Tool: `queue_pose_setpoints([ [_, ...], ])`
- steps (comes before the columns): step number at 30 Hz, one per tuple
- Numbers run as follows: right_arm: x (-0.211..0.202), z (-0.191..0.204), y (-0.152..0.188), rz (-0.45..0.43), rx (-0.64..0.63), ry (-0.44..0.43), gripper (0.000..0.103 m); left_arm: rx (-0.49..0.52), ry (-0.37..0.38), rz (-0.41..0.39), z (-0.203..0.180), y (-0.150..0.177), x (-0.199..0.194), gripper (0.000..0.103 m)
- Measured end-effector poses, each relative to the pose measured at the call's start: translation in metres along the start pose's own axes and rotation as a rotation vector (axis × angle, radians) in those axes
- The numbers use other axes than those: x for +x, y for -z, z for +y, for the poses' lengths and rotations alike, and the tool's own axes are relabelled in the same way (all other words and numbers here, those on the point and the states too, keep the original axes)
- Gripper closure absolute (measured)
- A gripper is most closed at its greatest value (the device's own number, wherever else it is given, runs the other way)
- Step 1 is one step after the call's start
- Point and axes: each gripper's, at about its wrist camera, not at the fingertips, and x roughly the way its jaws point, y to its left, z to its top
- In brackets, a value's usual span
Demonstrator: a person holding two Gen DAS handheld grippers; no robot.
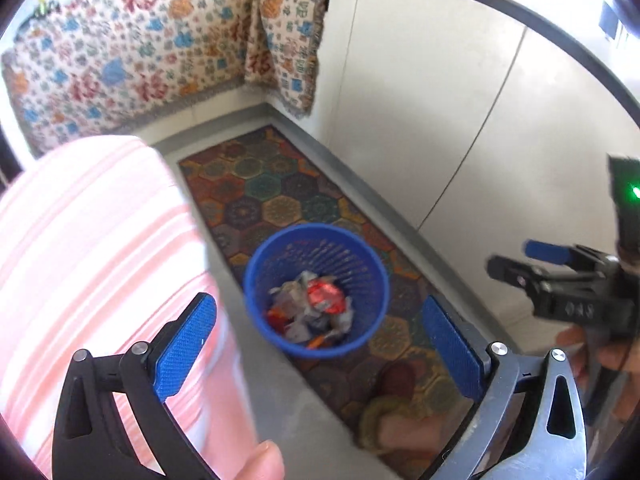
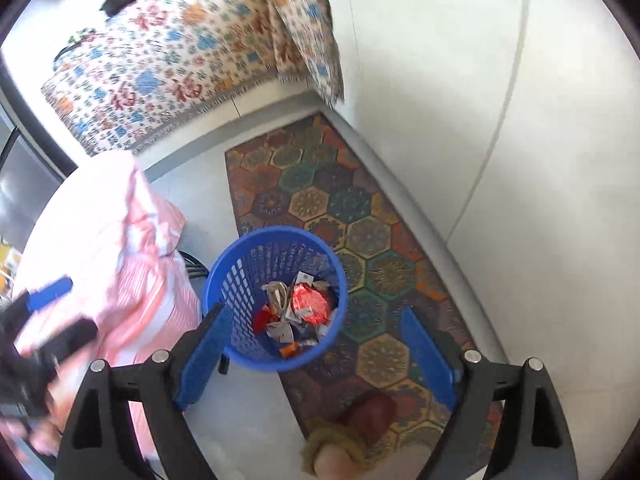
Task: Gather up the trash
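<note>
My left jaws (image 1: pixel 320 344) gape wide with nothing between them, and my right jaws (image 2: pixel 316 354) stand wide and bare too. Just past both, toward 12 o'clock, the blue bin (image 2: pixel 224 280) stands on the patterned rug (image 2: pixel 360 216), crumpled trash (image 2: pixel 298 312) lying inside. At 9 o'clock hangs pink striped cloth (image 1: pixel 92 240). Farthest, at 11 o'clock, a flowered blanket (image 1: pixel 132 52).

Home, prob. living rm: patterned throw (image 1: pixel 132 56) on furniture, hexagon-print rug (image 2: pixel 352 216), slippered foot (image 2: pixel 360 420)
</note>
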Motion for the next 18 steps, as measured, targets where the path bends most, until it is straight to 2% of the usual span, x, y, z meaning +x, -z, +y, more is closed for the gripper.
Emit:
queue_pose_setpoints([
  [4,-0.042,0.020,0.041,-0.010,-0.022,0.036,0.014,0.015,-0.019,0.046,-0.012,0.013,-0.024,0.000],
  [6,-0.058,0.027,0.056,-0.014,-0.031,0.047,0.014,0.024,-0.050,0.033,-0.020,0.018,-0.034,0.000],
  [8,-0.072,0.034,0.066,-0.018,-0.051,0.063,0.014,0.014,-0.043,0.043,-0.025,0.022,-0.039,0.000],
  [11,-0.091,0.042,0.075,-0.023,-0.056,0.064,0.014,-0.005,-0.001,0.092,-0.025,0.020,-0.042,0.000],
  [18,-0.112,0.047,0.084,-0.023,-0.034,0.098,0.014,-0.007,-0.045,0.097,-0.027,0.026,-0.048,0.000],
])
